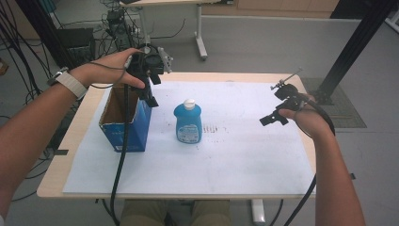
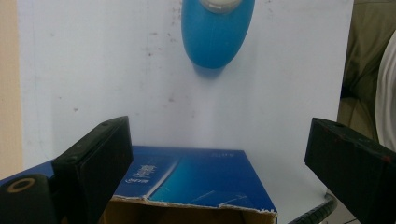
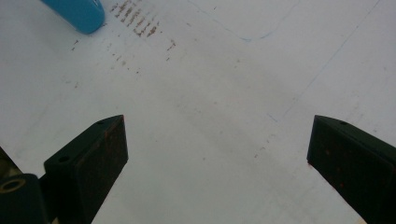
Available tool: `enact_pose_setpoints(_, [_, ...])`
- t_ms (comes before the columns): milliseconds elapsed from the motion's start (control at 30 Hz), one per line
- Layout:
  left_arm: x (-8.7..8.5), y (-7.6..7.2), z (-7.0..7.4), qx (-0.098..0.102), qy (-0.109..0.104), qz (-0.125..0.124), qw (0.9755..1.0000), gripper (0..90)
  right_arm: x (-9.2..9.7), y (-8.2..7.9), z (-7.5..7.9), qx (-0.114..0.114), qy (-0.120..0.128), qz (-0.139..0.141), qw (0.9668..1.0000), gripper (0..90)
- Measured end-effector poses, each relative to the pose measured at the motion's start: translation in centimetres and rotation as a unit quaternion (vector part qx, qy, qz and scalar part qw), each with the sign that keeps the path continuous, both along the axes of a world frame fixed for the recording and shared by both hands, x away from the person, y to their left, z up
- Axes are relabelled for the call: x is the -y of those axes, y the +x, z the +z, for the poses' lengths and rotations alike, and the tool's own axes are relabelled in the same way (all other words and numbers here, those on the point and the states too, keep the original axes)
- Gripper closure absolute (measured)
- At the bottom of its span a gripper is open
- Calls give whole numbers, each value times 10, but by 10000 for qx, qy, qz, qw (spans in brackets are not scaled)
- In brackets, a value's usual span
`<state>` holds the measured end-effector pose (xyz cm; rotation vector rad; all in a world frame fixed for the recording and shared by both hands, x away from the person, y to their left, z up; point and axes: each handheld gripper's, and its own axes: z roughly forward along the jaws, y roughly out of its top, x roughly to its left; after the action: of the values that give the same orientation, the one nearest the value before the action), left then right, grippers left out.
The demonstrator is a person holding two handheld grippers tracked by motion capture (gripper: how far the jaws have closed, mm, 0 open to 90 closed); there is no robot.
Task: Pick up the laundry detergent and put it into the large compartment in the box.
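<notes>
item 1: open-topped blue cardboard box with raw brown inside, standing upright on the left part of the sheet, torn top rim facing up. its mouth is clear, so it reads as the container meant to receive something.

item 2: squat blue plastic bottle with white cap, upright just beside the box on its right, not touching it; apart from both tools. in the left gripper view the same bottle lies beyond the box wall, seen from above.

item 3: left gripper, black, held in the person's left hand above the far rim of the box, pointing downward. jaws wide apart, nothing between them; likely poised over the box mouth.

item 4: right gripper, black, held in the right hand over the right part of the sheet, well apart from the bottle. jaws spread, empty; its view looks down on bare paper with a corner of the bottle at top left.

item 5: white paper sheet covering the pale wooden table, marked with small brown specks; serves as work surface.
</notes>
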<state>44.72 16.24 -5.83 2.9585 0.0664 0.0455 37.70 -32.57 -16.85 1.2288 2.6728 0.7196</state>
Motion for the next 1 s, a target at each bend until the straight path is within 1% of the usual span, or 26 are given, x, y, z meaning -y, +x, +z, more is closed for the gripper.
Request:
enact_pose_setpoints(133, [0, -1, -1, 1, -22, 8, 10000, 81, 0, 0, 1, 16, 4, 3, 10000, 51])
enact_pose_setpoints(333, [0, 1, 0, 0, 5, -41, 10000, 81, 1, 0, 1, 34, 25, 26, 10000, 52])
enact_pose_setpoints(367, [0, 2, 0, -18, -11, -65, 10000, 81, 1, 0, 2, 56, 10, 58, 10000, 53])
enact_pose_setpoints(500, [1, 3, -1, -15, -28, -115, 9999, 80, 3, 0, 4, 68, -1, 38, 10000, 53])
enact_pose_setpoints(700, [6, 4, -3, -25, -18, -178, 9998, 80, 5, -3, 6, 85, -1, 7, 10000, 53])
enact_pose_setpoints(800, [10, 4, -4, -10, -15, -282, 9996, 83, 7, -5, 5, 82, 17, -15, 10000, 53])
enact_pose_setpoints(1000, [15, 7, -4, -47, 22, -389, 9992, 80, 9, -5, 3, 36, 36, -28, 10000, 54])
